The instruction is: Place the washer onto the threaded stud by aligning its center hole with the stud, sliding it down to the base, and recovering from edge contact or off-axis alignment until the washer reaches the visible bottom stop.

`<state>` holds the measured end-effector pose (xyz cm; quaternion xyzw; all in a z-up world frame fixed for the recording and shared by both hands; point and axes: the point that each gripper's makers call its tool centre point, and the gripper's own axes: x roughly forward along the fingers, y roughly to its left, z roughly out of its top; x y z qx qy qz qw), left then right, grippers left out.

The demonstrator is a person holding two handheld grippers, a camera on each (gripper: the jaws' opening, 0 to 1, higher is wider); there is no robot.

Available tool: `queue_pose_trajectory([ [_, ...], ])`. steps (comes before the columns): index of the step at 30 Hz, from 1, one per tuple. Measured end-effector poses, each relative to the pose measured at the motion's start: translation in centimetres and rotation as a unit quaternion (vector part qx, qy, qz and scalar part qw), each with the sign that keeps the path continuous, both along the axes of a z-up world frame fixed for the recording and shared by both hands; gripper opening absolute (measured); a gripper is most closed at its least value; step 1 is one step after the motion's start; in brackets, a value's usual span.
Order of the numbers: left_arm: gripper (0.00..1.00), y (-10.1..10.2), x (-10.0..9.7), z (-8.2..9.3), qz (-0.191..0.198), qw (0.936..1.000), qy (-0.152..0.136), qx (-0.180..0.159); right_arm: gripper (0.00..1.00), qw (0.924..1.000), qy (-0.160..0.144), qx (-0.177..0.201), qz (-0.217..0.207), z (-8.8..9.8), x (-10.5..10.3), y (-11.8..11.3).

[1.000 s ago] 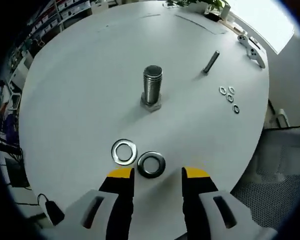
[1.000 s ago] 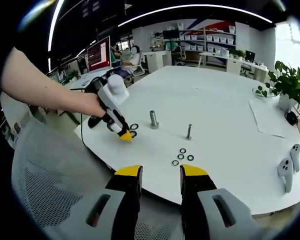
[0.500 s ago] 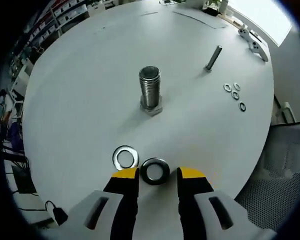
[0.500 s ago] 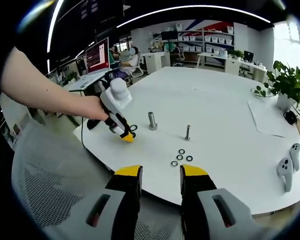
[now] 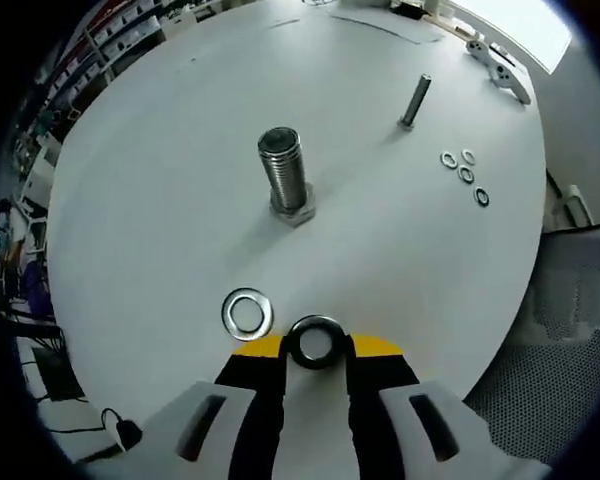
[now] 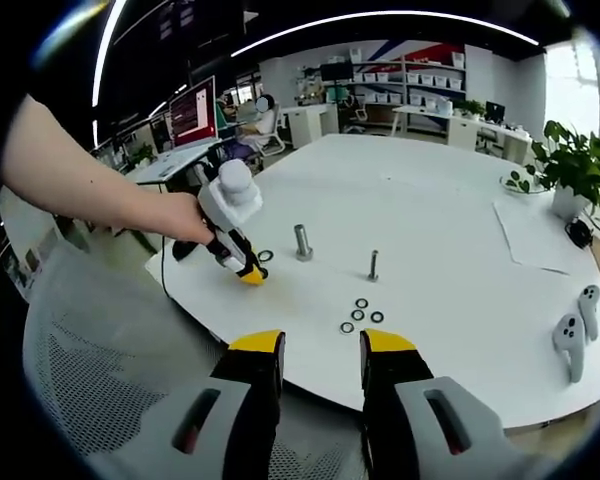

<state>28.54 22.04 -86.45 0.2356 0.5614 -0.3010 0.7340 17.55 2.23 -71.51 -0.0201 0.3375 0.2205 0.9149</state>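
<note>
1. Left tongs: we see the yellow-tipped jaws closed in on a dark washer, one tip at each side of its rim, at the near edge of the round white table; in the right gripper view we find the same tongs, held in a person's hand, tips down at the table edge
2. Right tongs: we note the jaws parted with nothing between them, off the table, over a mesh chair
3. Bright washer: lies flat on the table, just beside the held washer and clear of the tongs
4. Large threaded stud: stands upright on its hexagonal base near the table's middle, well apart from both big washers; no washer is on it
5. Slim bolt: stands upright farther across the table
6. Four small washers: we count them in a loose cluster, near the slim bolt
7. White controllers: rest at the table's far edge
8. Potted plant: stands at the table's rim in the right gripper view
</note>
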Motion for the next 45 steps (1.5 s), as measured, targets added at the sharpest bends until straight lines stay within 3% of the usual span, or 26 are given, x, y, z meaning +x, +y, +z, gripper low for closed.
queue_pose_trajectory([
  [15,0.21,3.6,-2.6,-0.1,-0.050,0.9977,0.032,0.032,0.33,1.0000,0.002,-0.003,0.002,-0.1,-0.1,0.0],
  [24,0.23,3.3,-2.5,-0.3,-0.090,0.9934,0.051,0.050,0.33,1.0000,0.002,-0.004,0.004,-0.1,-0.1,0.1],
  [30,0.24,3.3,-2.6,-0.3,-0.088,0.9920,0.061,0.066,0.33,1.0000,0.001,-0.005,0.002,-0.1,-0.1,0.0],
  [45,0.22,3.4,-2.5,-0.4,-0.089,0.9938,0.049,0.046,0.33,1.0000,0.001,-0.005,0.004,-0.1,-0.1,-0.1],
])
